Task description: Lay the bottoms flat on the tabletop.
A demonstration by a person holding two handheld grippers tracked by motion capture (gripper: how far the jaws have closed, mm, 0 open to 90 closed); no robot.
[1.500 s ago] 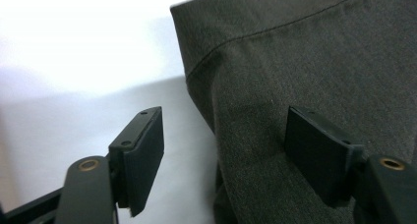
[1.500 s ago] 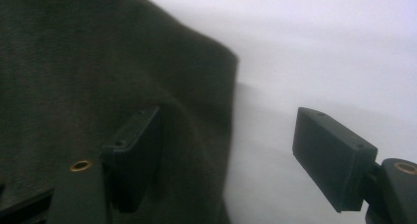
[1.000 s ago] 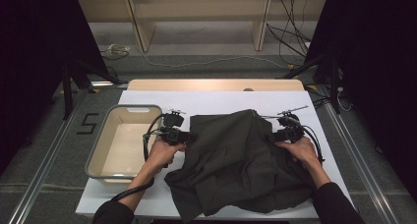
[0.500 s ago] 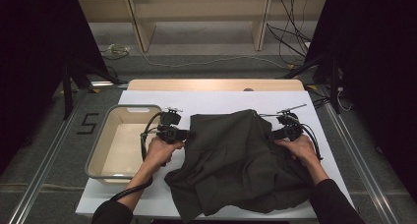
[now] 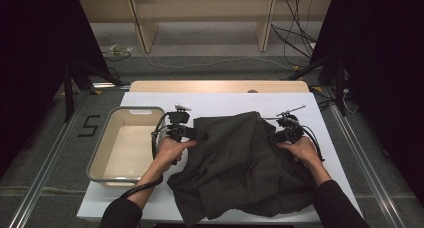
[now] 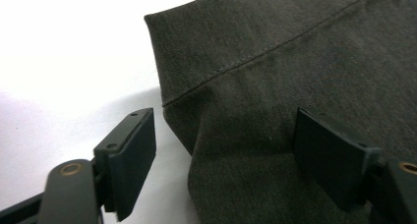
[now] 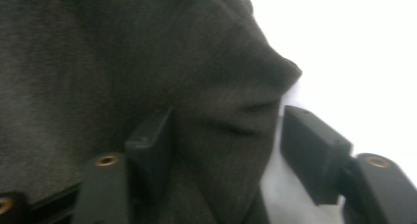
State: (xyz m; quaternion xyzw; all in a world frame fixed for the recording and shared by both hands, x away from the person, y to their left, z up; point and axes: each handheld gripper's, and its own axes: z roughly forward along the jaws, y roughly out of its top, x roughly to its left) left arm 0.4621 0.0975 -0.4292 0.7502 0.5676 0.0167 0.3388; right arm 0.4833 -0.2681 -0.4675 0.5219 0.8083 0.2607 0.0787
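A dark grey-green garment [image 5: 235, 158] lies crumpled on the white table cover [image 5: 225, 99]. My left gripper [image 5: 200, 135] is at the garment's left edge. In the left gripper view its jaws [image 6: 223, 130] stand wide apart and have just been opening, with the stitched cloth edge [image 6: 295, 52] loose between them. My right gripper [image 5: 274, 137] is at the garment's right edge. Its jaws [image 7: 228, 123] have just been closing around a raised fold of cloth [image 7: 123, 52], and the right pad is still off the fold.
A beige tub [image 5: 101, 153] with a grey rim stands empty at the left of the table, just beside my left hand. A wooden strip [image 5: 220, 86] runs along the table's far edge. Shelving and cables are on the floor beyond.
The left gripper has let go of the garment's left edge, which has settled onto the table. Both hands have stayed almost in place.
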